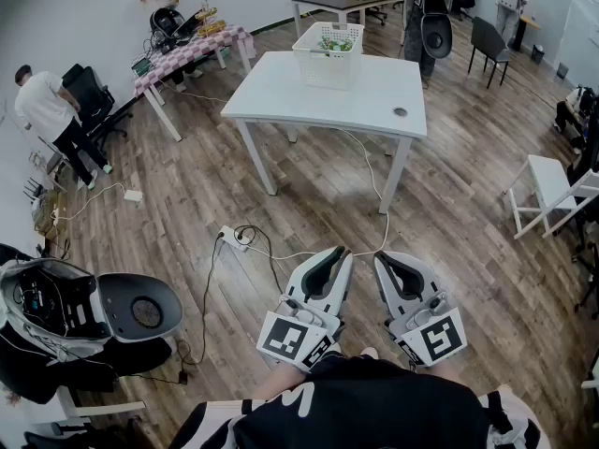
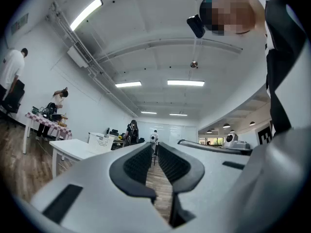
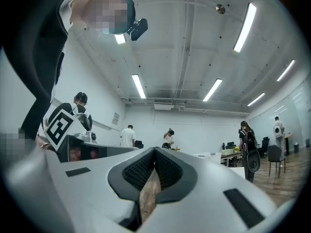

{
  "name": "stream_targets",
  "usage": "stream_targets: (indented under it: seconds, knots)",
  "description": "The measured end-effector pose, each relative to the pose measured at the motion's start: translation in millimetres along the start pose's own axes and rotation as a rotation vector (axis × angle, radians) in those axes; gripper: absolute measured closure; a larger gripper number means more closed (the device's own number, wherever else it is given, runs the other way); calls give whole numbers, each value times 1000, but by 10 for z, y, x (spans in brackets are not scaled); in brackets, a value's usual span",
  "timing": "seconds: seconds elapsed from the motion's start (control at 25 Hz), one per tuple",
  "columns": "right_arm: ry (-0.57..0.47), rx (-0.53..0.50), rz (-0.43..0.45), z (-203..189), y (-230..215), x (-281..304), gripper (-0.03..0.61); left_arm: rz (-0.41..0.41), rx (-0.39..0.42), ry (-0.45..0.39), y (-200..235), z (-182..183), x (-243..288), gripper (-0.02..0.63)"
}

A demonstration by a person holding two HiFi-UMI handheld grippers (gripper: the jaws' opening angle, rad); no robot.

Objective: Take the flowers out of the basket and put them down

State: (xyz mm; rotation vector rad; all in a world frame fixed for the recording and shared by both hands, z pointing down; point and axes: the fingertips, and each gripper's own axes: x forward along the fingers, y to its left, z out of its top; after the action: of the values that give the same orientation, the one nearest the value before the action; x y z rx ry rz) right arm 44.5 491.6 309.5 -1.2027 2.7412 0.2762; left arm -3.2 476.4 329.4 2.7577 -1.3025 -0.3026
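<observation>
While the person stands on the floor well short of the desk, nothing of the task looks begun. Nearest, the left tongs (image 1: 343, 254) are held low in front of the body, jaws drawn together with only a thin slit between the pads. The left gripper view shows nothing in that slit but floor. The right tongs (image 1: 382, 258) sit just beside them, jaws meeting at the tips and likewise empty. Both point forward toward the desk.

Between the tongs and the desk lies bare floor with a power strip (image 1: 234, 238) and its cable trailing on toward the desk legs.

Further off, the desk (image 1: 309, 96) is almost bare, with one small round thing (image 1: 401, 112) near its right edge. The basket (image 1: 328, 64) stands at the far edge, about midway along it, upright. The flowers (image 1: 335, 43) show as a bit of green and colour inside it, too small to count.

By my reading, every step is left: walk up to the desk, reach into the basket, lift the flowers out and lay them on the open desk top in front of it, where there is plenty of room.
</observation>
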Motion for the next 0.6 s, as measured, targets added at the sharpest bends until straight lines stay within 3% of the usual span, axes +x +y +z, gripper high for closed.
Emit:
stream_targets:
  seconds: [0.6]
  knots:
    - [-10,15,1,13,83,39,561,-4,1,-12,55,27,-56,569]
